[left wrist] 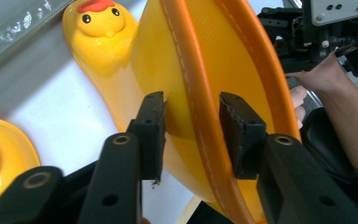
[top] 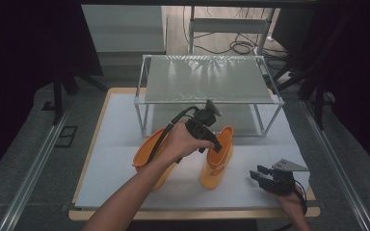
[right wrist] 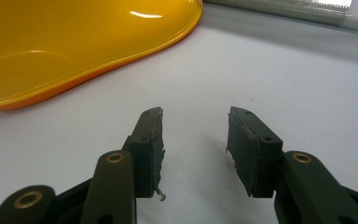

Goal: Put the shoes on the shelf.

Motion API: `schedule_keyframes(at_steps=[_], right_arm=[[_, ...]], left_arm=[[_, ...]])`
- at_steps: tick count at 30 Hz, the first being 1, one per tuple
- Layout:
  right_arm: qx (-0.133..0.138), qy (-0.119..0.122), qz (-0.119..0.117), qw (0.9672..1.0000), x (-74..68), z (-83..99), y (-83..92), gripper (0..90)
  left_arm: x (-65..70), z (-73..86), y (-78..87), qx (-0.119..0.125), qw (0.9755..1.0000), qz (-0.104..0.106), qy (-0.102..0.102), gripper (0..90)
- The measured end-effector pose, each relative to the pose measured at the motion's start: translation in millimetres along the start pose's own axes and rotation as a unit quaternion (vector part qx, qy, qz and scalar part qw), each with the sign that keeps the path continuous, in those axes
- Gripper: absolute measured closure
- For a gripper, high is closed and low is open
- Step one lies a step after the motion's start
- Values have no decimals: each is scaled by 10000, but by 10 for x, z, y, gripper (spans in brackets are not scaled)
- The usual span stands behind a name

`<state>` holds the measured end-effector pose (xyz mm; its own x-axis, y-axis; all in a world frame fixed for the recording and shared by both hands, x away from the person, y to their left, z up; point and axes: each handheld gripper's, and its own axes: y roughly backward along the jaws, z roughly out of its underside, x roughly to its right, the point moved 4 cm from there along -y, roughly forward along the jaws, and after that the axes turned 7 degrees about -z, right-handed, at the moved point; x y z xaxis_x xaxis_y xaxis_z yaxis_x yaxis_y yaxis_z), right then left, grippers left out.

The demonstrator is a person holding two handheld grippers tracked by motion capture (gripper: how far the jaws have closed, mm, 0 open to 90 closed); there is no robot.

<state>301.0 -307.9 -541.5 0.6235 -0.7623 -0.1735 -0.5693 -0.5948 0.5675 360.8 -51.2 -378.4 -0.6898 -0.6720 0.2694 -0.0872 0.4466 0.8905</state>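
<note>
Grasping step: my left hand-held gripper (left wrist: 191, 128) straddles the yellow rubber duck boot's (top: 217, 156) orange rim, not yet clamped. Next I squeeze and lift toward the wire shelf (top: 207, 79) at twelve o'clock. My right hand-held gripper (right wrist: 195, 144) rests released on the tabletop (right wrist: 284, 79).

In the high view the person's left hand (top: 185, 139) and the left gripper (top: 215, 144) cover most of the left boot (top: 147, 154), so only its orange rim and part of the shaft show. They also hide the near left rim of the right boot (top: 218, 161), where the jaws reach. The duck faces are too small to make out there.

In the left gripper view the right boot (left wrist: 214, 70) is cut off at the top and bottom edges, and the left boot (left wrist: 0, 158) is cropped at the left edge (only part of a duck face shows). Whether both pads press on the wall cannot be told.

In the right gripper view a boot (right wrist: 74, 42) is cut off by the top and left edges.
</note>
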Motion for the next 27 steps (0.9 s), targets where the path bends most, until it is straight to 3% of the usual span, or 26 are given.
schedule_keyframes(at_steps=[12,27], right_arm=[[-32,-10,58,10000,14,4,2,553],[-5,-23,98,9999,30,5,12,555]], left_arm=[[19,-12,-45,-1,9999,-151,0,839],[-33,-47,11,315,9992,-168,171,860]])
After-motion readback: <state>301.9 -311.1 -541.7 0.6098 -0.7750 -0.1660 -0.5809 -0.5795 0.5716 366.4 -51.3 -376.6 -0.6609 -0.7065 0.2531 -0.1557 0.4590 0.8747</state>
